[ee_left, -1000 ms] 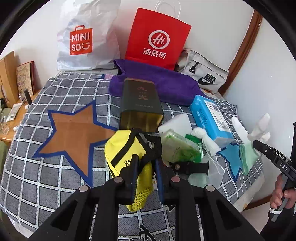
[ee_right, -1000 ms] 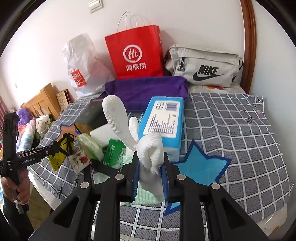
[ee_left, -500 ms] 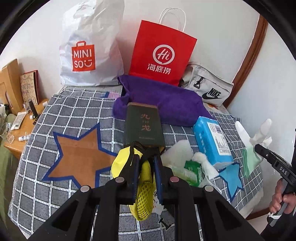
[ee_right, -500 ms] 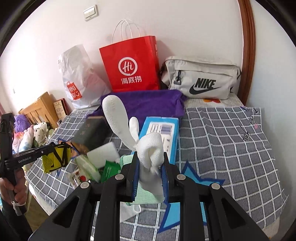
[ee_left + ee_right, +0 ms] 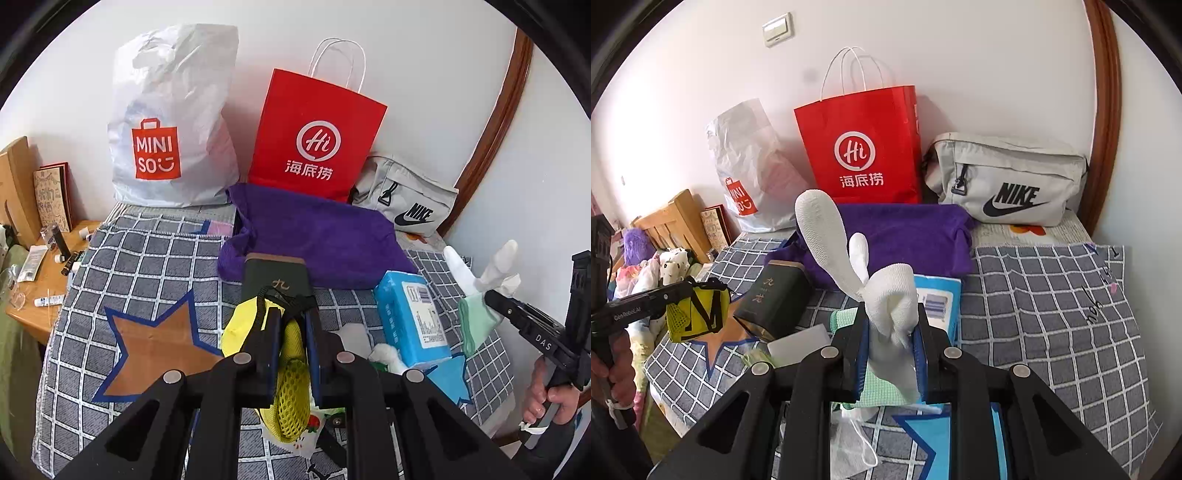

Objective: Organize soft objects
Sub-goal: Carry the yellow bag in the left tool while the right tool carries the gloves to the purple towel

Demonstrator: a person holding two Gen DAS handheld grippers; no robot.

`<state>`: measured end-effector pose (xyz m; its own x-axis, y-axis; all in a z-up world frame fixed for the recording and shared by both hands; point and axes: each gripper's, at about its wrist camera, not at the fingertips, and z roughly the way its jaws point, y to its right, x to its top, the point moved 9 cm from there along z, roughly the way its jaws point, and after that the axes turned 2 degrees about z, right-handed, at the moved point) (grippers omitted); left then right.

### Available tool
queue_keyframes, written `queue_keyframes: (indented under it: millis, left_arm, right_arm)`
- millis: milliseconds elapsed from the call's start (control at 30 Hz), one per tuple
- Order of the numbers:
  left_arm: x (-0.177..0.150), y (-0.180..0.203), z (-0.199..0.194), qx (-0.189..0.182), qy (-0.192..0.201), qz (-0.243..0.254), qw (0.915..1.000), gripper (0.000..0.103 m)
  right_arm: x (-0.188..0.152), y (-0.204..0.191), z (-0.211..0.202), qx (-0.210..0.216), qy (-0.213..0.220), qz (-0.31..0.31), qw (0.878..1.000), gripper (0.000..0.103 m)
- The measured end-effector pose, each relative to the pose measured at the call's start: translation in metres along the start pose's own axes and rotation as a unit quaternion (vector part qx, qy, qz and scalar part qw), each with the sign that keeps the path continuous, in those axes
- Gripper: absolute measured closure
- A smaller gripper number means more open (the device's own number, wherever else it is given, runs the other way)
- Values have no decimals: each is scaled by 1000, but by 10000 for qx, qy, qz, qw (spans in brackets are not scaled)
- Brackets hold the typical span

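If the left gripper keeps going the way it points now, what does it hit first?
Probably the dark green tin, lying just beyond the left gripper, which is shut on the yellow mesh pouch. Behind that is the purple towel. Depth is uncertain.

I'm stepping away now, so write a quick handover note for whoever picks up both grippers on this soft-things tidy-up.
Left gripper: shut on the yellow mesh pouch, held above the checked bedspread.
Right gripper: shut on the white glove, a green cloth pinched with it.
Done: both items are gripped and off the bed.
Left: nothing is put away yet; the face mask also remains on the bed. Where they go isn't shown.
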<state>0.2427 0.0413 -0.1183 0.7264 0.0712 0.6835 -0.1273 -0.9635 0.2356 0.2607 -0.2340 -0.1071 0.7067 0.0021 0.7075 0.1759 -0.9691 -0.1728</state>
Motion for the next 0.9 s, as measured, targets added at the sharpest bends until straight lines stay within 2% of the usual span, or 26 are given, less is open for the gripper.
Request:
queue_keyframes:
  millis: [300, 400, 600, 900]
  left_arm:
    - [33, 8, 5, 74, 191, 98, 9997, 90]
    - [44, 7, 16, 205, 156, 125, 9996, 90]
    - [63, 11, 38, 139, 169, 143, 9997, 90]
    - [89, 8, 83, 228, 95, 228, 9994, 90]
  right_arm:
    - [18, 2, 16, 9, -44, -32, 10000, 82]
    - [24, 4, 23, -14, -62, -38, 10000, 82]
    - [35, 14, 44, -99, -111, -56, 9999, 82]
    - [64, 30, 88, -123, -161, -194, 9996, 82]
